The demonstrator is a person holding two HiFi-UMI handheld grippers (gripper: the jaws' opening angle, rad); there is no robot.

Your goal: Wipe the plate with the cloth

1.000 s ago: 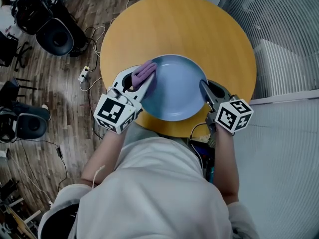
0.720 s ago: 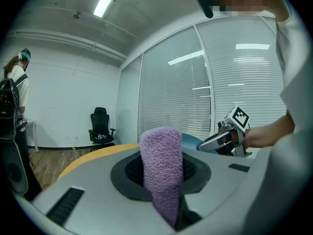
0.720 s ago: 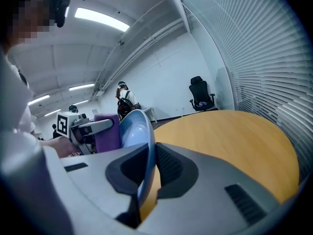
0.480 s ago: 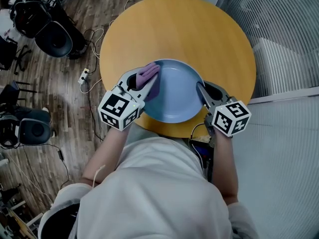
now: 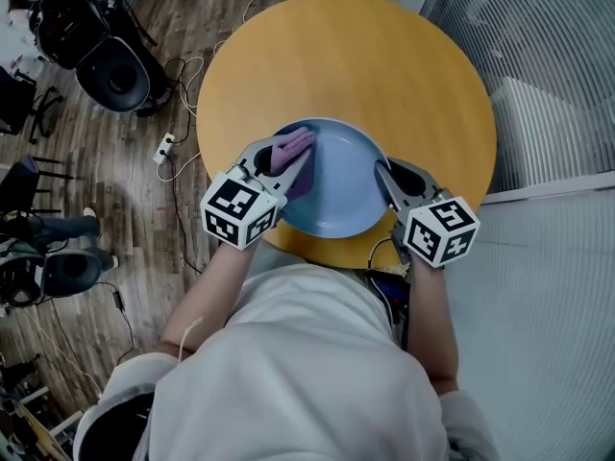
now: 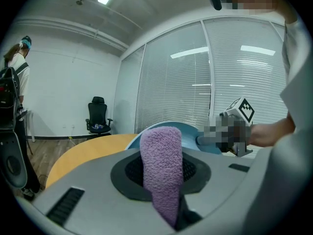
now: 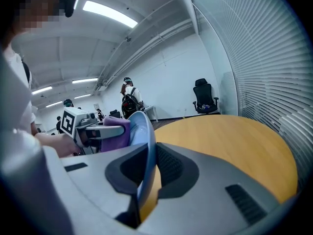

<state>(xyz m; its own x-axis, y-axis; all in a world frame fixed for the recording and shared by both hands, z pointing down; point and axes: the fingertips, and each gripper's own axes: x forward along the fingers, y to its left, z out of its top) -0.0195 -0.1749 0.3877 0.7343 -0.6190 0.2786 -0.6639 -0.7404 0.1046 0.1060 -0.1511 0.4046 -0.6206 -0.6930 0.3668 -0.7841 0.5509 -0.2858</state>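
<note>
A pale blue plate (image 5: 336, 185) is held tilted over the near edge of the round wooden table (image 5: 365, 56). My right gripper (image 5: 384, 174) is shut on its right rim; in the right gripper view the rim (image 7: 146, 146) stands on edge between the pads of the right gripper (image 7: 149, 163). My left gripper (image 5: 293, 157) is shut on a folded purple cloth (image 5: 293, 145), which lies against the plate's upper left part. In the left gripper view the cloth (image 6: 161, 170) sticks out between the jaws of the left gripper (image 6: 162, 153), with the plate (image 6: 188, 131) just behind it. The cloth (image 7: 116, 131) also shows past the plate's edge.
White blinds (image 5: 538, 65) run along the right. On the wooden floor to the left lie cables, a power strip (image 5: 163, 147) and dark chairs and bags (image 5: 106, 60). People (image 7: 128, 99) stand far off in the room.
The left gripper has carried the cloth rightwards from the plate's left rim onto its face. The right gripper and the plate's rim have shifted slightly to the left.
</note>
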